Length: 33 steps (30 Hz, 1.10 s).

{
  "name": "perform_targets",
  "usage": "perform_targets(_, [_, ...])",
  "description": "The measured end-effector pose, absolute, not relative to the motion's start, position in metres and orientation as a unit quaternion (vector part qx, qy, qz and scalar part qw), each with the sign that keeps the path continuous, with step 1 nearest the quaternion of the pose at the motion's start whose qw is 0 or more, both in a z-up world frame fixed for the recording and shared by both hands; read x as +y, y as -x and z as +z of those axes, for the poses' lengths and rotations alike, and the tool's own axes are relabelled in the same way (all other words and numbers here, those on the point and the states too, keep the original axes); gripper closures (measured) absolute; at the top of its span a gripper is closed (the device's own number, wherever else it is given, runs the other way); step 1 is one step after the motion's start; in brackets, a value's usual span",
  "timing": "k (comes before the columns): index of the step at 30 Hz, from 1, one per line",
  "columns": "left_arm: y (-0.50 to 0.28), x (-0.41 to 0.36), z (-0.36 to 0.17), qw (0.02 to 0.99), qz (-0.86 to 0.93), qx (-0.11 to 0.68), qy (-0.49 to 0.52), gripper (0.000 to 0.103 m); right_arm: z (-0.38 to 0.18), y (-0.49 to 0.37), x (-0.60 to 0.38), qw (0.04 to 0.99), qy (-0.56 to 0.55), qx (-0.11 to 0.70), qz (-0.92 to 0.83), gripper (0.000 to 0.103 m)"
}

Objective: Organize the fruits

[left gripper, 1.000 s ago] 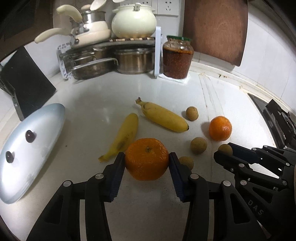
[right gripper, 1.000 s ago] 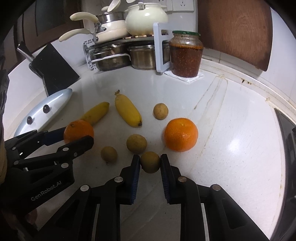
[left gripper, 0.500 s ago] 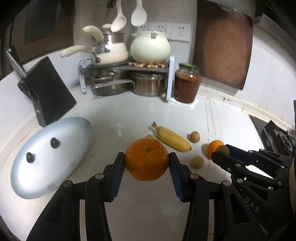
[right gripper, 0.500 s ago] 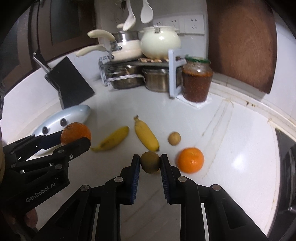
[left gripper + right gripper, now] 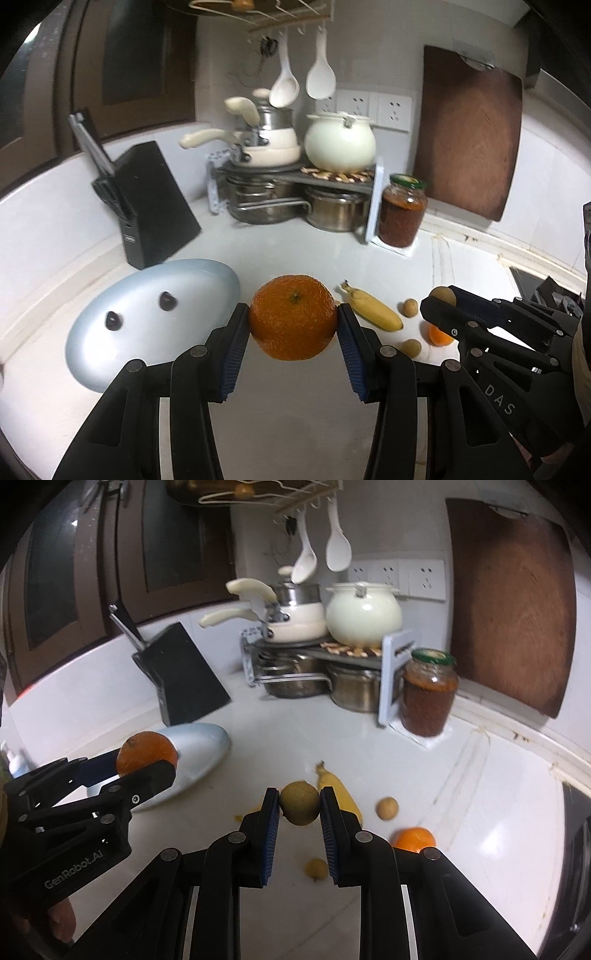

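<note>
My left gripper (image 5: 293, 317) is shut on a large orange (image 5: 293, 317) and holds it above the counter; it shows in the right wrist view (image 5: 147, 755) too. My right gripper (image 5: 299, 803) is shut on a small brown round fruit (image 5: 299, 803), also lifted, and shows in the left wrist view (image 5: 441, 295). On the white counter lie a banana (image 5: 375, 310), a second orange (image 5: 412, 840) and small brown fruits (image 5: 410, 307) (image 5: 387, 807) (image 5: 316, 867). A pale blue oval plate (image 5: 147, 314) at the left carries two dark cherries (image 5: 168, 301).
A black knife block (image 5: 155, 203) stands behind the plate. A pot rack (image 5: 295, 184) with pans and a cream pot fills the back corner, with a glass jar (image 5: 402, 210) and a wooden cutting board (image 5: 469, 129) to its right.
Both grippers have risen well above the counter with their fruits held. The fruits on the counter look smaller and lower, and the plate now shows more fully.
</note>
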<state>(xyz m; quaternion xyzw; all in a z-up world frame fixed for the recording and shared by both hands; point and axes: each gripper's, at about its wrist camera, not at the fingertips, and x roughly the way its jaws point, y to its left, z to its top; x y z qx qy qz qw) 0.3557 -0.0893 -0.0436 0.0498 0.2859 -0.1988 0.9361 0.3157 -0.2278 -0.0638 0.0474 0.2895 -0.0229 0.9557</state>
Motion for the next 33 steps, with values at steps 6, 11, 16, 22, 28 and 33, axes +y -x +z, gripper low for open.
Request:
perform_targets(6, [-0.352, -0.071, -0.033, 0.945, -0.175, 0.274, -0.040, 0.056, -0.052, -0.320, -0.213, 0.963, -0.040, 0.268, -0.001, 0.079])
perform_targets(11, [-0.351, -0.055, -0.025, 0.952, -0.151, 0.264, -0.035, 0.056, -0.045, -0.327, -0.202, 0.966, -0.035, 0.257, 0.015, 0.079])
perform_targets(16, [-0.353, -0.037, -0.019, 0.957, -0.130, 0.257, -0.024, 0.056, -0.038, -0.336, -0.188, 0.968, -0.032, 0.246, 0.035, 0.079])
perform_targets(22, [-0.357, -0.012, -0.015, 0.964, -0.096, 0.249, -0.018, 0.056, -0.031, -0.348, -0.167, 0.970, -0.023, 0.233, 0.059, 0.079])
perform_targets(28, [-0.362, 0.013, -0.015, 0.967, -0.062, 0.246, -0.017, 0.056, -0.028, -0.362, -0.144, 0.970, -0.015, 0.226, 0.083, 0.079])
perform_targets(33, [-0.366, 0.031, -0.015, 0.969, -0.038, 0.244, -0.017, 0.056, -0.028, -0.374, -0.126, 0.969, -0.013, 0.227, 0.101, 0.079])
